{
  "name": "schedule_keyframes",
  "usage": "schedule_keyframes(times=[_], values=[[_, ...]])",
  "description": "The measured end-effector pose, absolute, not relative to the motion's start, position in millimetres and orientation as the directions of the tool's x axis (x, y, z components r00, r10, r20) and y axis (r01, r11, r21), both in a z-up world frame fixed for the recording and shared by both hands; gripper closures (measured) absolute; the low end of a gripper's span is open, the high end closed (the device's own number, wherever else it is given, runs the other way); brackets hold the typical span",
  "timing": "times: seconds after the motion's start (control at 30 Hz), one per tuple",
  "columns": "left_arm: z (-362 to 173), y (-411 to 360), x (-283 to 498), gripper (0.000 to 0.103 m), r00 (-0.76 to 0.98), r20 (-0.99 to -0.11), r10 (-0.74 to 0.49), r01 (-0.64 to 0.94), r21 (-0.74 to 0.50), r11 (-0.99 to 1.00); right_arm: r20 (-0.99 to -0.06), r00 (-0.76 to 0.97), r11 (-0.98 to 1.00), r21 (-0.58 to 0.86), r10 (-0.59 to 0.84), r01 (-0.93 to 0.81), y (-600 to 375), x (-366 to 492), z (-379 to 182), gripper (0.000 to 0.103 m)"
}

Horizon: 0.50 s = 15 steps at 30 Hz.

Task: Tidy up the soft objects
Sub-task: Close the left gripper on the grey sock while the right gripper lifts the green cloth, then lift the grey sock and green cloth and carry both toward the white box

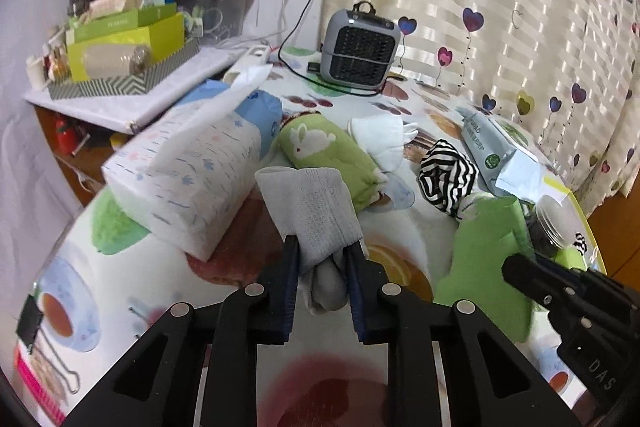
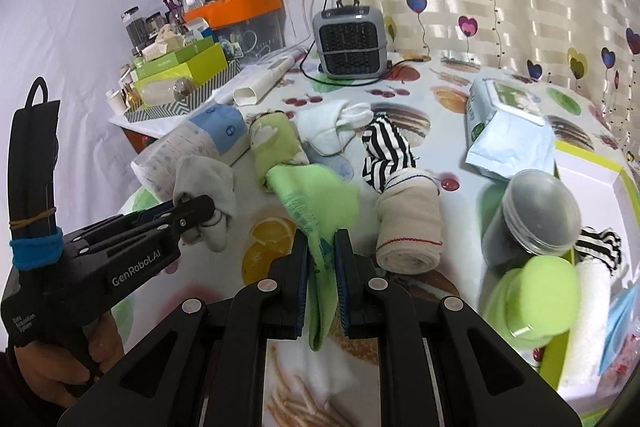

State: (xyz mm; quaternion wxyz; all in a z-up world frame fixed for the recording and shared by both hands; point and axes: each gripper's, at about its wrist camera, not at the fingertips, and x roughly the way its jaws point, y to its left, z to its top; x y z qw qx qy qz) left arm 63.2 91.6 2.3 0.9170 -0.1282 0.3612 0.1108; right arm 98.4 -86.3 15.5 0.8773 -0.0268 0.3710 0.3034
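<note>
My left gripper (image 1: 322,247) is shut on a grey sock (image 1: 312,207), which hangs bunched between the blue pads above the fruit-print tablecloth (image 1: 120,287). The right wrist view shows that gripper (image 2: 200,207) and the grey sock (image 2: 204,175) at the left. My right gripper (image 2: 322,239) is shut on a light green cloth (image 2: 316,195) that drapes down between its fingers; the left wrist view shows the green cloth (image 1: 484,259) at the right. On the table lie a green rabbit-print roll (image 1: 320,143), a white sock (image 1: 380,135), a striped sock (image 2: 386,151) and a rolled beige sock (image 2: 412,227).
A tissue pack (image 1: 188,175) lies left of the socks. A grey heater (image 2: 348,43) with its cord stands at the back. A wipes pack (image 2: 508,131), a dark lidded jar (image 2: 532,219) and a green-rimmed tray (image 2: 592,163) sit at the right. A cluttered shelf (image 1: 120,67) stands back left.
</note>
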Motion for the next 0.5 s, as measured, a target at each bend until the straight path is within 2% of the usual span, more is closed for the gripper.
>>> schedule_keyframes(times=[0.23,0.43,0.5], values=[[24.8,80.1,41.4,0.082,0.747,-0.652,0.132,-0.279,-0.127,0.952,-0.633,0.571,0.811,0.163,0.523,-0.561,-94.0,78.2,33.6,0.090],[27.5,83.4,30.2,0.082,0.746,-0.655,0.116,-0.276,-0.146,0.950,-0.664,0.545,0.809,0.159,0.512,-0.567,-94.9,75.2,22.4,0.090],[23.3,86.3,29.5,0.082,0.735,-0.669,0.109,-0.280,-0.153,0.948,-0.683,0.541,0.817,0.146,0.491,-0.558,-94.0,78.7,13.1,0.084]])
